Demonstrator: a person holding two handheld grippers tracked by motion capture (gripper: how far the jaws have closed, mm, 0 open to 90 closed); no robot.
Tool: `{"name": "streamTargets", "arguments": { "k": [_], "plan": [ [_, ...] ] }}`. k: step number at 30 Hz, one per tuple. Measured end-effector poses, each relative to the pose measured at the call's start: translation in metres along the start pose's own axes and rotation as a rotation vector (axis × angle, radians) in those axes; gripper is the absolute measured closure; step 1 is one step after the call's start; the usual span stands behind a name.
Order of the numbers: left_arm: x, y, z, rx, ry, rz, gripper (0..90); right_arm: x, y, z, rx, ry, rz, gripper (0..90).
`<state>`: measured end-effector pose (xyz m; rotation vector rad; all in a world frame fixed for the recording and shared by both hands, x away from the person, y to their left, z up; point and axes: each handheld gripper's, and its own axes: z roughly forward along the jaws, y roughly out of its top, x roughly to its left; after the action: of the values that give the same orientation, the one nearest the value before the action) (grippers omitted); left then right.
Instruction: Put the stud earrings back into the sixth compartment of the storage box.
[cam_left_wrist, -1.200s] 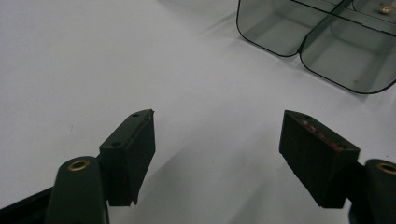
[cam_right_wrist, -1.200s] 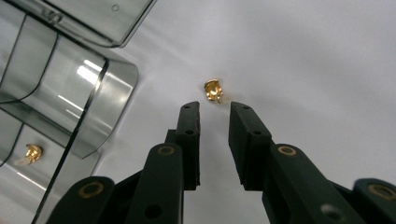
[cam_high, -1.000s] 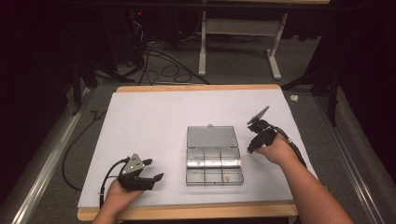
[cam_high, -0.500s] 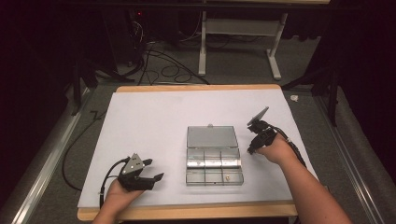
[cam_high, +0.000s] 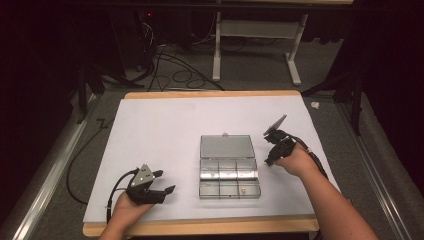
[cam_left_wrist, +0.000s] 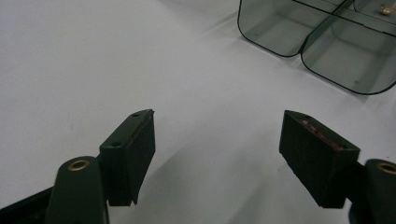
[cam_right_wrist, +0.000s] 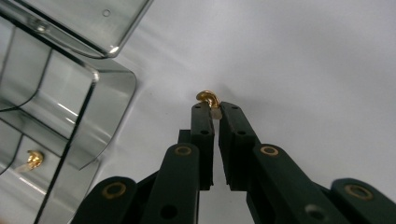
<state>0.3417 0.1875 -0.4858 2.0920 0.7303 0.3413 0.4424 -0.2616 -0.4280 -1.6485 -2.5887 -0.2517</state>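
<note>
1. Our right gripper (cam_right_wrist: 215, 108) has just been closing; now it's pinching a tiny gold hook-shaped piece (cam_right_wrist: 208, 97) beside the clear plastic compartment box (cam_high: 229, 170).
2. Our left gripper (cam_high: 161, 182) sits released, same spot as before.

dark room, grey carpet floor (cam_high: 250, 75), cables (cam_high: 175, 75), white table legs (cam_high: 217, 50) beyond.
</note>
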Motion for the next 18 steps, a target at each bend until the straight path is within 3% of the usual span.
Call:
{"name": "streamTargets", "arguments": {
  "k": [5,18],
  "plan": [
    [0.0,0.0,0.0,0.001,-0.002,0.002,27.5,0.003,-0.006,-0.01,-0.009,-0.005,-0.014,85.4],
    [0.0,0.0,0.0,0.004,0.0,0.002,27.5,0.011,-0.021,-0.015,-0.007,0.002,-0.031,85.6]
  ]
}}
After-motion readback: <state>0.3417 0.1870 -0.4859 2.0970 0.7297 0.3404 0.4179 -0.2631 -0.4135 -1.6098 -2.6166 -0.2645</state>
